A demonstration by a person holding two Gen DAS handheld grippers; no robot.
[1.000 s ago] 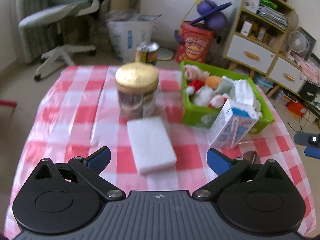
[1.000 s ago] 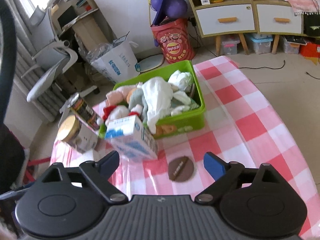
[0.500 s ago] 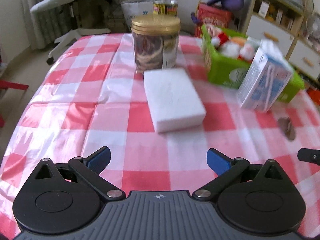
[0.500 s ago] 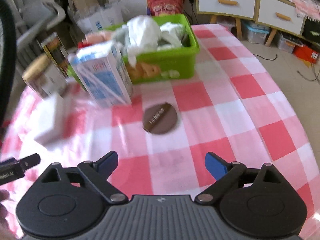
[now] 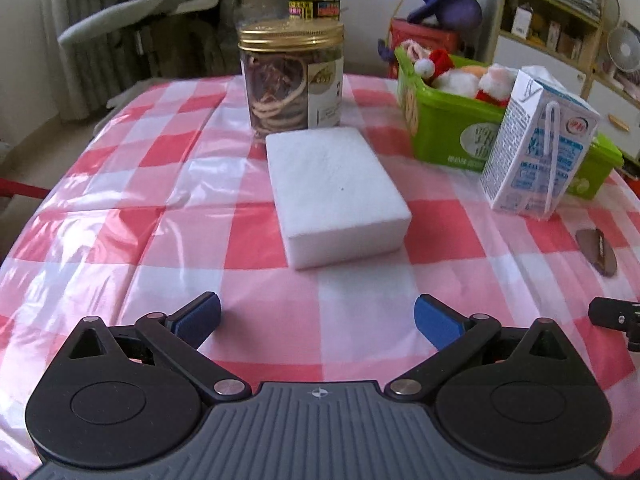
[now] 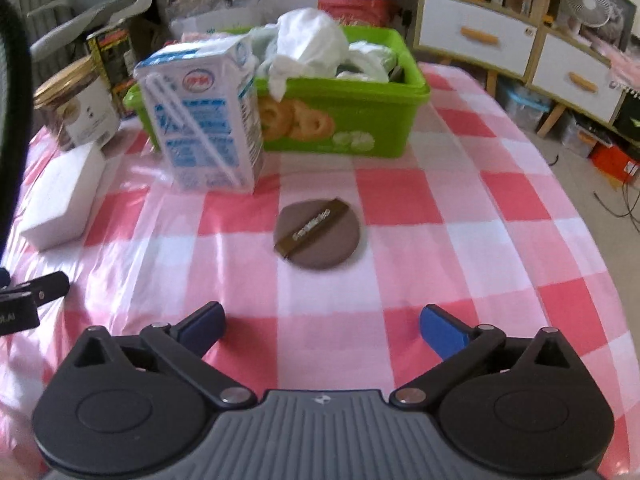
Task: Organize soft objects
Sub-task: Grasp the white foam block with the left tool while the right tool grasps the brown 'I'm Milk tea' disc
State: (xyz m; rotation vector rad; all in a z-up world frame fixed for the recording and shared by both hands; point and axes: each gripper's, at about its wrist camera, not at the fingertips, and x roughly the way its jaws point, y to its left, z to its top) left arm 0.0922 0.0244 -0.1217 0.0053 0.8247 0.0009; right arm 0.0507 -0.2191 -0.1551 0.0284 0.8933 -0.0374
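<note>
We see our table's red-and-white checked cloth [image 5: 120,184] bearing a white sponge block [image 5: 336,192], gold-lidded jar [image 5: 294,76], green basket [image 6: 344,128], milk carton [image 6: 204,120] and brown round pad [image 6: 318,234].

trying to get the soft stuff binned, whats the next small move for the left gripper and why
Probably ease the left gripper forward until its open jaws straddle the white sponge block. It lies loose on the checked cloth straight ahead, not yet in the green bin.
</note>
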